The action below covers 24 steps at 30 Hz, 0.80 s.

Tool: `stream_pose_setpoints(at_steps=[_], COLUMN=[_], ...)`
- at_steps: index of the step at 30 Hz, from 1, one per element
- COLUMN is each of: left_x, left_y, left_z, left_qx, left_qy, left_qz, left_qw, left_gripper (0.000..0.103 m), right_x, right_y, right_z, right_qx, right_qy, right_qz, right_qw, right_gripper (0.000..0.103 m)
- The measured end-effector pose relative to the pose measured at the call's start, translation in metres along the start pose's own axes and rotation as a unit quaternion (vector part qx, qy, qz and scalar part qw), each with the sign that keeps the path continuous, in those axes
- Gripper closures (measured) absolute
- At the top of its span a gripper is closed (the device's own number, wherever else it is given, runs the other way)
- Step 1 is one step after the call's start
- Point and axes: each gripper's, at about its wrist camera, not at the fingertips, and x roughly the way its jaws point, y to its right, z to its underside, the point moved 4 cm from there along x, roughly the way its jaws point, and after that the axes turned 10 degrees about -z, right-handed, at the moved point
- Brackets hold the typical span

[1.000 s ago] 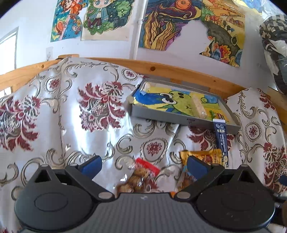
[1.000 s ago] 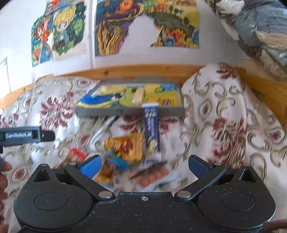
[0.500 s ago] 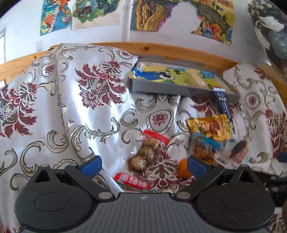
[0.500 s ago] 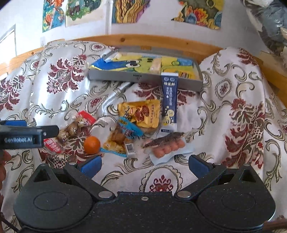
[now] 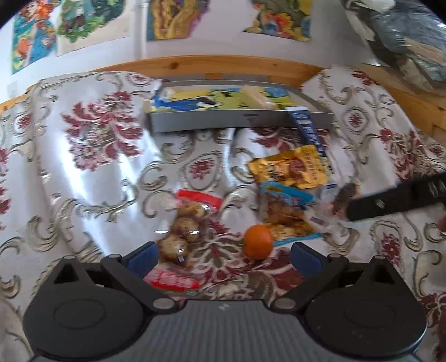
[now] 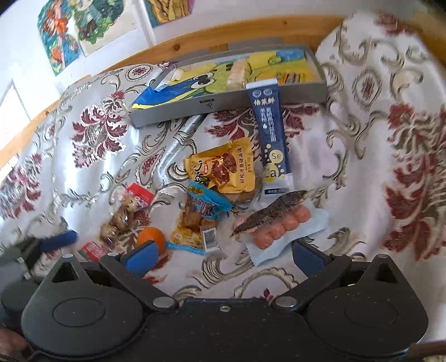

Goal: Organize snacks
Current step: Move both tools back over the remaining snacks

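Right wrist: snacks nearer than before; fish pack (image 6: pixel 274 215) centered; both fingers spread, empty.

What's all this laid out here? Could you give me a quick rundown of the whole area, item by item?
Surface: floral cloth, rumpled.
Job's things: gray tray at the back; blue stick pack leaning on its front wall; yellow packet, sausage pack, orange, nut bag loose on the cloth.
Clutter: nothing seen.
Grippers: left hand-held gripper open, empty; right hand-held gripper open, empty.
Cables: nothing seen.
Surroundings: wooden rail, wall drawings.
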Motion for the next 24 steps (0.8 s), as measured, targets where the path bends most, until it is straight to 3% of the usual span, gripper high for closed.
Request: stream_pose_setpoints(at_steps=[5,9,12,16,24], left_x=[0.009,0.022,0.03,0.041,0.054], left_y=[0.015,0.025,0.03,0.031,0.019], left_z=[0.0,0.002,0.002,0.001,0.011], left_qx=[0.015,0.012,-0.007,-0.039,-0.095], left_qy=[-0.002,-0.015,-0.023,-0.037,-0.045], left_qz=[0.044,0.072,0.095,0.124,0.116], left_qw=[0.9989,0.9972,0.9952,0.9908,0.9876], left_gripper=[0.001,0.001,0.002,0.017,0.039], right_x=[0.014,0.022,0.025,0.028,0.035], right_y=[0.022,0.03,0.027,0.031,0.035], right_z=[-0.011,-0.012,-0.013,-0.017,-0.022], right_qx=[0.06,0.086,0.072,0.073,0.066], right_qy=[-0.024,-0.025,-0.019,-0.005,0.011], right_qz=[-0.048,-0.056,-0.041,-0.021,-0.002], right_qw=[0.997,0.994,0.996,0.997,0.998], right_gripper=[0.006,0.01,0.02,0.027,0.029])
